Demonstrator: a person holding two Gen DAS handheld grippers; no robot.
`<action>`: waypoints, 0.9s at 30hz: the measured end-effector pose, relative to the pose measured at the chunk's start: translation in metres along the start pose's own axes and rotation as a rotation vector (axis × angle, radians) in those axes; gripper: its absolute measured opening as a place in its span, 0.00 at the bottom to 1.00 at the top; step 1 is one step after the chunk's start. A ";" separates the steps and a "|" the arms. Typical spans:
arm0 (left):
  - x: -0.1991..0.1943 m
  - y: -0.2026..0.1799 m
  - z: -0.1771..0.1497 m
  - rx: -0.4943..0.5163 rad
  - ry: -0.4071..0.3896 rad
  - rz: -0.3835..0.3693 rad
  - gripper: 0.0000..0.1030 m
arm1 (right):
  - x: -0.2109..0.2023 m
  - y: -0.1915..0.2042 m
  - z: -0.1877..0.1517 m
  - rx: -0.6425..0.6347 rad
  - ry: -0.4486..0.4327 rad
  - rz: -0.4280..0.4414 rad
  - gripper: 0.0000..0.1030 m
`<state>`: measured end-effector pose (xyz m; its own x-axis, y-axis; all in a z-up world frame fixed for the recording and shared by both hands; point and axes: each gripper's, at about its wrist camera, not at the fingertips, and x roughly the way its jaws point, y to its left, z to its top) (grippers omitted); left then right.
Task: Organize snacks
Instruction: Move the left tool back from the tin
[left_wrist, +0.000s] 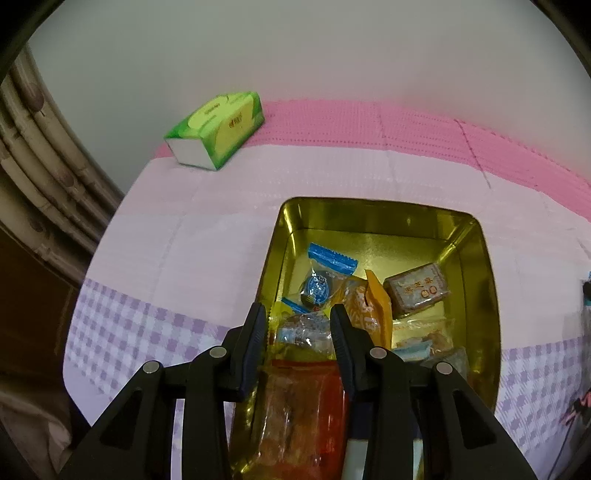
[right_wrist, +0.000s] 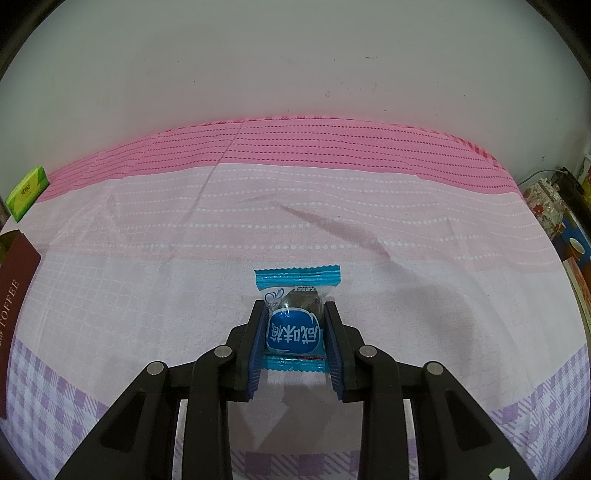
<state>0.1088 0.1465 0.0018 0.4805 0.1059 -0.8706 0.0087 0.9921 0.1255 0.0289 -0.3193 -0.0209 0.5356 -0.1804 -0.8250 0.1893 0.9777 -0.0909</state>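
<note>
Only the left view shows the gold tin (left_wrist: 476, 280) of snacks, below the left gripper (left_wrist: 299, 325), whose half-open jaws straddle an orange packet (left_wrist: 303, 402). Only the right view shows the right gripper (right_wrist: 293, 325) pinching a blue candy (right_wrist: 295, 317) over the cloth (right_wrist: 369, 221).

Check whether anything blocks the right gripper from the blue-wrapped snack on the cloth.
Nothing visible does. The blue-wrapped snack already lies between the right gripper's fingers on the cloth, with only bare cloth around it. Whether the pads touch the wrapper cannot be told.
</note>
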 end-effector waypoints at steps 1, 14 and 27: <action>-0.003 0.000 -0.001 0.000 -0.007 0.001 0.36 | 0.000 0.001 0.000 -0.001 0.000 -0.001 0.27; -0.045 0.035 -0.030 -0.092 -0.063 0.024 0.37 | 0.002 0.001 0.001 -0.002 0.000 0.000 0.27; -0.056 0.059 -0.063 -0.169 -0.072 0.084 0.37 | 0.001 0.005 0.003 0.032 0.007 -0.019 0.25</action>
<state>0.0274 0.2034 0.0279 0.5350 0.1896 -0.8233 -0.1783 0.9779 0.1093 0.0332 -0.3151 -0.0204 0.5259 -0.1983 -0.8271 0.2260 0.9701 -0.0889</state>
